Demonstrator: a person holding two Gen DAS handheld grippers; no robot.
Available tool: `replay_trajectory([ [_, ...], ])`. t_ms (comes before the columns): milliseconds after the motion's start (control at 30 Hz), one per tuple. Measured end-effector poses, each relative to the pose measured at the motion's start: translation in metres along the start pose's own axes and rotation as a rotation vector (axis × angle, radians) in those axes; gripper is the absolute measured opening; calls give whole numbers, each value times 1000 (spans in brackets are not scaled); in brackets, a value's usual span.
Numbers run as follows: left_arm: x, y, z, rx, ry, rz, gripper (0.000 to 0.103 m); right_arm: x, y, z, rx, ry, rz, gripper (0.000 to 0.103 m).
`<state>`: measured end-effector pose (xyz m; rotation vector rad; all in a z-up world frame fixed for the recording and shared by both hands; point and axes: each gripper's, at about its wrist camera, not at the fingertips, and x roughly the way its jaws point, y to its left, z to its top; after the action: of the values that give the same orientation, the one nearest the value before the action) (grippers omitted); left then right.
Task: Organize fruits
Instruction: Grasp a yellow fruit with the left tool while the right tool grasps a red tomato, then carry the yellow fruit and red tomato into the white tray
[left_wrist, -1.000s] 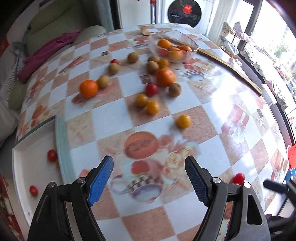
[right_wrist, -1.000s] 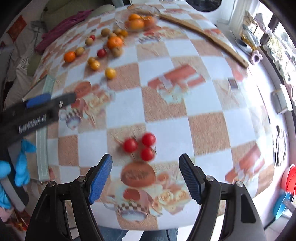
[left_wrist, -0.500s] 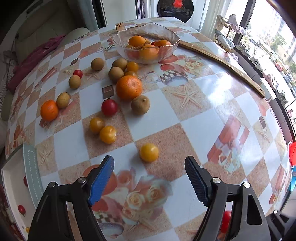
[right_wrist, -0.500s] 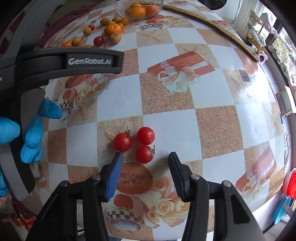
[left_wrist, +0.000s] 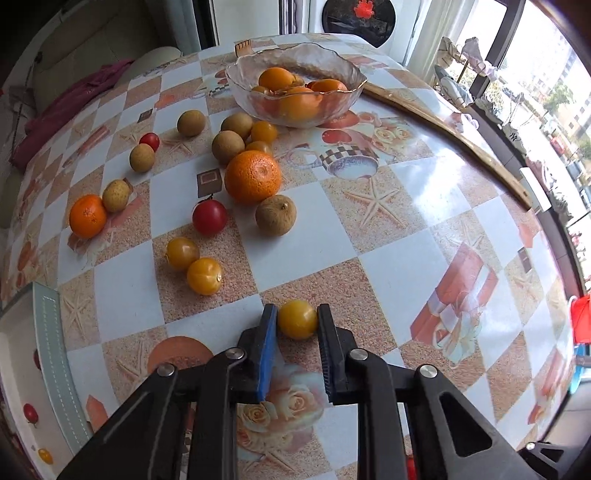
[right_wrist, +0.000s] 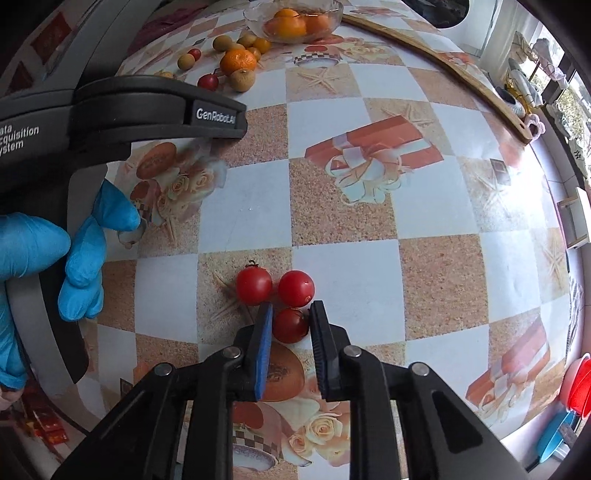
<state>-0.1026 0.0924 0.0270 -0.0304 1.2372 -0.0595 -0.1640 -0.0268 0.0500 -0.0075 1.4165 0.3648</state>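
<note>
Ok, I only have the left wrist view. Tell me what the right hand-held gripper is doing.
Observer: The right hand-held gripper is closing its jaws, with a red cherry tomato between the pads.
Operator: Tell me what sits next to that one.
Observer: Two more lie just beyond it, side by side: the left tomato and the right tomato.
Operator: Describe the hand on my side.
Observer: A blue-gloved hand is wrapped around the handle of the left hand-held gripper.
</note>
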Motion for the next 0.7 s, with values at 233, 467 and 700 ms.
replay_trajectory([
  [233,-20,17,-11,-37,-21,-23,23,-17,-13,6,34,-19,59,22],
  [467,-50,40,-26,-76,-54,-25,23,-25,-7,5,40,-30,71,22],
  [700,-74,72,-45,-134,-76,-2,23,-28,14,13,10,-45,71,22],
])
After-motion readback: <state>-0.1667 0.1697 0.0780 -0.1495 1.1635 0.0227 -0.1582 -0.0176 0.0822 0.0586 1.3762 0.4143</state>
